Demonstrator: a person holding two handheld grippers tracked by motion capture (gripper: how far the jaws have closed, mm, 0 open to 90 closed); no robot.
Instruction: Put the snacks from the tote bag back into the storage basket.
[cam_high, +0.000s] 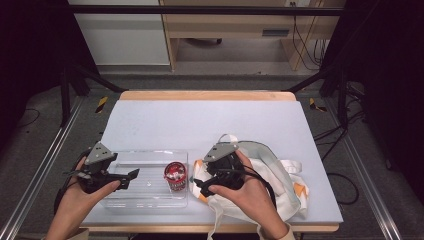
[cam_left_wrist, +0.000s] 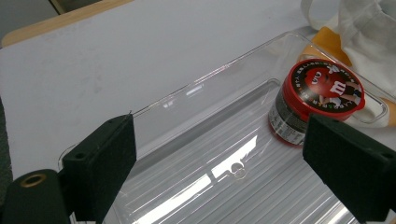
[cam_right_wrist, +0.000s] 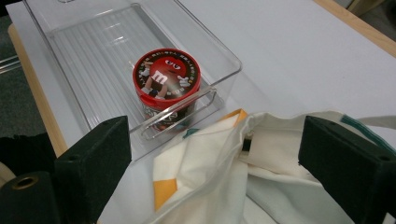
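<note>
Upright red-lidded candy tub (cam_right_wrist: 166, 84) inside clear tray (cam_right_wrist: 93, 42).

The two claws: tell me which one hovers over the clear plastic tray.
The left claw. It hangs open above the clear ribbed plastic tray, near the red-lidded round candy tub; the right claw sits over the white cloth tote bag.

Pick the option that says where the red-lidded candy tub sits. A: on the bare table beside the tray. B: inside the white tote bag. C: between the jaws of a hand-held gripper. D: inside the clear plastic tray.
D: the candy tub stands upright on the ribbed floor of the clear plastic tray, near its end by the tote bag.
</note>
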